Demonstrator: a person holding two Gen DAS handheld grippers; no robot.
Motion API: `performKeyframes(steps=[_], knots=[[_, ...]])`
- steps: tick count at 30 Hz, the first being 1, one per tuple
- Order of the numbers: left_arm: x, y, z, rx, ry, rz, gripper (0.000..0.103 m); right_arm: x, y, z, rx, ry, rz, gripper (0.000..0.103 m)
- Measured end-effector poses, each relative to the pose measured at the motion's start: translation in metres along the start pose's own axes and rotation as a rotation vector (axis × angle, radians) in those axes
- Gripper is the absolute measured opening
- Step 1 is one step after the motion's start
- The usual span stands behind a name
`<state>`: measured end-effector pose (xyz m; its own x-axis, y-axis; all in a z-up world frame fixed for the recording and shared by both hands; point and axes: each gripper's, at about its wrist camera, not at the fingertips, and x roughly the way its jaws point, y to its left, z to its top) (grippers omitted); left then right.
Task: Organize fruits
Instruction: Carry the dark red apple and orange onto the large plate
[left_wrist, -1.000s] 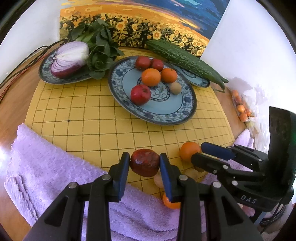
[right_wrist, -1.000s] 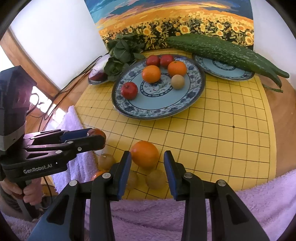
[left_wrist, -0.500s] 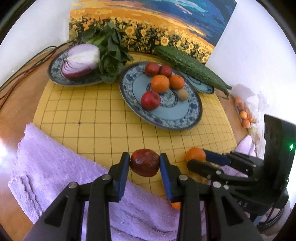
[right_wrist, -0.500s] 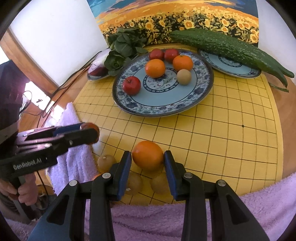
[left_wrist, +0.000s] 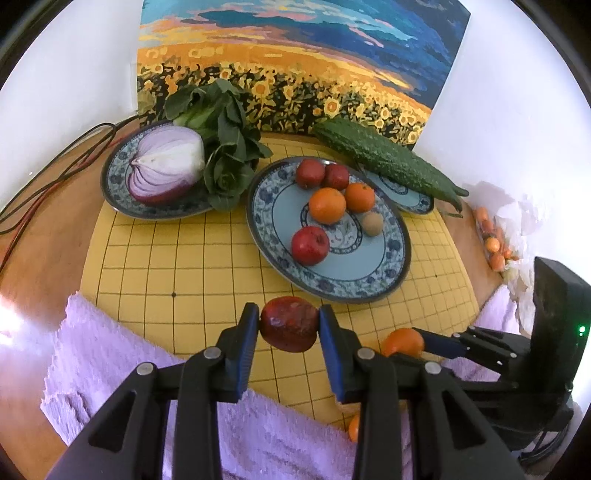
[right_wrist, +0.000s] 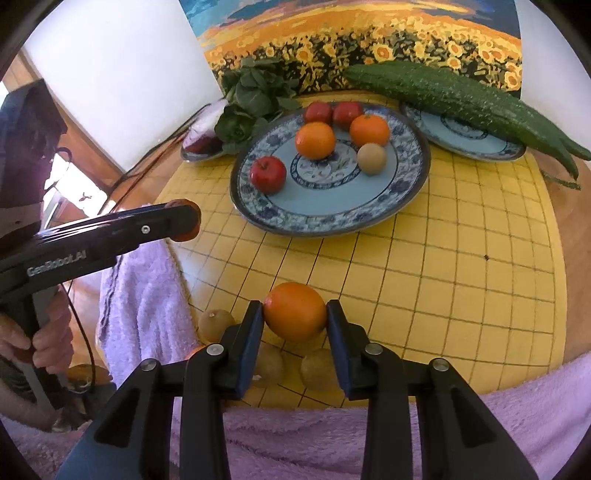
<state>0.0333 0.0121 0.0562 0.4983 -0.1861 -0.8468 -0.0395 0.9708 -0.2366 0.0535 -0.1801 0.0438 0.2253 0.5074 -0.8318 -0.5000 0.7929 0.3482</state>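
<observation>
Right wrist view, left gripper (right_wrist: 184, 221) body lettered "GenRobot.AI"

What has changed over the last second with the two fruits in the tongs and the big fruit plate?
Both tongs have lifted and carried their fruit toward the fruit plate: the left tongs still clamp the dark red apple, the right tongs the orange. Nothing was let go. The six fruits on the plate, the onion, greens and bitter gourd stayed put.
</observation>
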Motion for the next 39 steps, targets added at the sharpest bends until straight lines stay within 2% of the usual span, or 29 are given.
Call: performKeyframes(steps=[16,21,39], knots=[[0.013,0.008,0.036,-0.016,-0.021,-0.008,0.035,-0.025,-0.026,0.028,0.014,-0.086,-0.066,0.036],[0.025,0.003,0.05,0.015,-0.029,0.018,0.035,-0.021,-0.029,0.041,0.011,-0.108,-0.103,0.036],[0.058,0.001,0.071,0.017,-0.029,0.015,0.035,0.001,-0.047,0.082,-0.021,-0.155,-0.201,0.036]])
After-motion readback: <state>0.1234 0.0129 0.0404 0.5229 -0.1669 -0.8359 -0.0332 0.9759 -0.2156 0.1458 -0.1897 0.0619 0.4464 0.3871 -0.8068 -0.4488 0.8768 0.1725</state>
